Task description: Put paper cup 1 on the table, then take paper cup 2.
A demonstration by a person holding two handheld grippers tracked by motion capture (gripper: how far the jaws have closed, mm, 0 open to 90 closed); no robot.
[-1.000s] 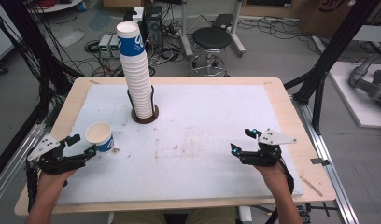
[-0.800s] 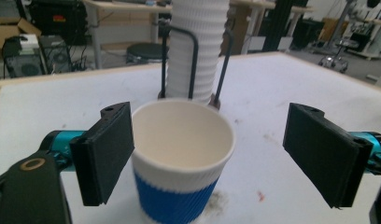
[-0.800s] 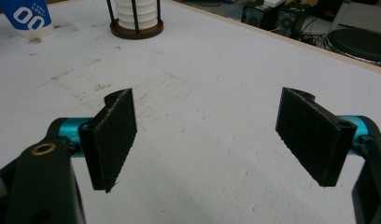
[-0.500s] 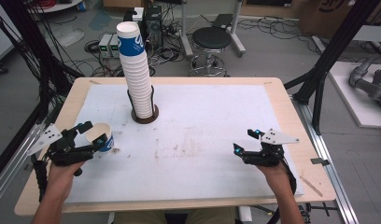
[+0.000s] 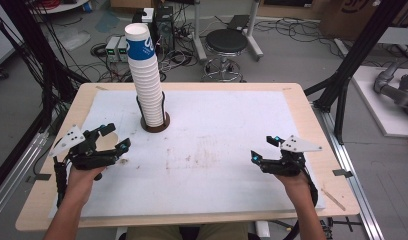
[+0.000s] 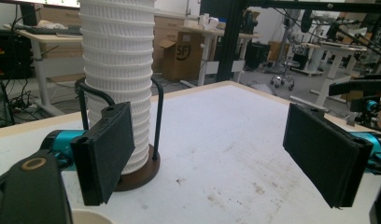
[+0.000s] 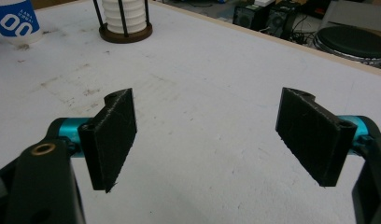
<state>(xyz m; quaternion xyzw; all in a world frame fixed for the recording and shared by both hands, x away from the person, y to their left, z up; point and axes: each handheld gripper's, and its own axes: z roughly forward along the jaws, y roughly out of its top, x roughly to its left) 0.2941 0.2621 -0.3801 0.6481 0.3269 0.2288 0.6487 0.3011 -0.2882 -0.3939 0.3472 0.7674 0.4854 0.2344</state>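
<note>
Even, bright indoor light; soft, perhaps slightly blurry frames.

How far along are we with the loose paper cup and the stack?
Done: the cup stack stands in its holder. In hand: the left hand-held gripper is over the loose cup with its jaws open, and nothing is gripped yet. Left: closing on that cup, lifting it, and probably adding it to the stack. The right hand-held gripper waits open, holding nothing.
</note>
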